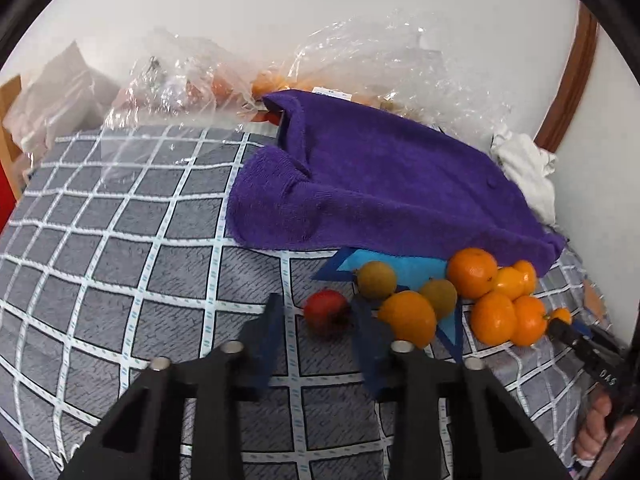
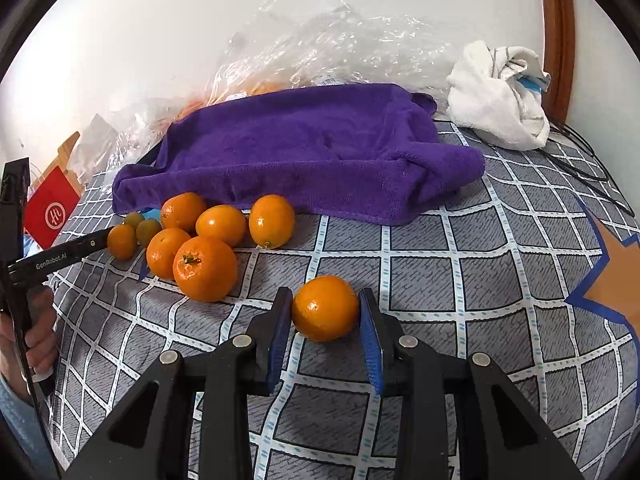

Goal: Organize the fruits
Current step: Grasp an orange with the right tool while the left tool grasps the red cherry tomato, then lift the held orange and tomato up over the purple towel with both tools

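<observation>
Right wrist: right hand-held gripper (image 2: 325,312) clenched on an orange (image 2: 325,307), between its pads.

Both shots were bright and evenly lit, soft daylight-ish stuff with no harsh shadows. The plain white wall (image 1: 320,20) blew out a bit, most on the left of the right wrist view. The shiny orange mandarins (image 2: 205,268) carried small white glints on top and threw only faint, short shadows onto the grey quilt with white grid lines (image 1: 120,240). The crinkled clear plastic bags (image 2: 340,40) sparkled with glare. Heavy fisheye bending curved the grid lines hard toward the edges, and black vignette filled the corners. The left wrist view was softer, its dark blue fingers (image 1: 272,320) slightly smeared; the right one was crisper.
</observation>
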Demonstrator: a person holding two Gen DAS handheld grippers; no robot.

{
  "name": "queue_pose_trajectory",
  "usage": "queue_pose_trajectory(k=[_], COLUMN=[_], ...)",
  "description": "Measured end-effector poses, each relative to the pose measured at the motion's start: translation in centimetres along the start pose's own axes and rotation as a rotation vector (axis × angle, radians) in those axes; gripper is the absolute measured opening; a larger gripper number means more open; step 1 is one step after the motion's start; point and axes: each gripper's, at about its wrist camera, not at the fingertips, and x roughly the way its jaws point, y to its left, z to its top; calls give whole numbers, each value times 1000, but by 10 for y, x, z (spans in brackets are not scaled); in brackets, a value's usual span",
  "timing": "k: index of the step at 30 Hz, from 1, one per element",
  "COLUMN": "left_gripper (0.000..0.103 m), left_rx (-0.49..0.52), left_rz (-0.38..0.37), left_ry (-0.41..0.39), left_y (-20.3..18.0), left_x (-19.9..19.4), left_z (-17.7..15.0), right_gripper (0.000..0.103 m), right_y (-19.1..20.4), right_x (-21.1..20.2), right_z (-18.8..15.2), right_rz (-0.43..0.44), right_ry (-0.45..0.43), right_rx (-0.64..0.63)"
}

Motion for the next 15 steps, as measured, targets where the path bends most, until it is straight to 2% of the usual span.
queue_pose_trajectory(k=[2,10,15], left_gripper=[23,23,23], left_rx=[-19,-29,-45], left_rz=[-19,-46,-22], left_ry=[-3,-55,-37], left_y=[3,5,7], left_x=[-1,-11,-8], left_z=[-2,-5,-5], right_gripper=[33,33,33], right_y=[-1,-3,2], right_x=[-1,-4,-4], right_z=[0,-1,-2], right_rz=[1,10,6], right_ry=[-4,-14,-12], right_rx=[8,20,-1])
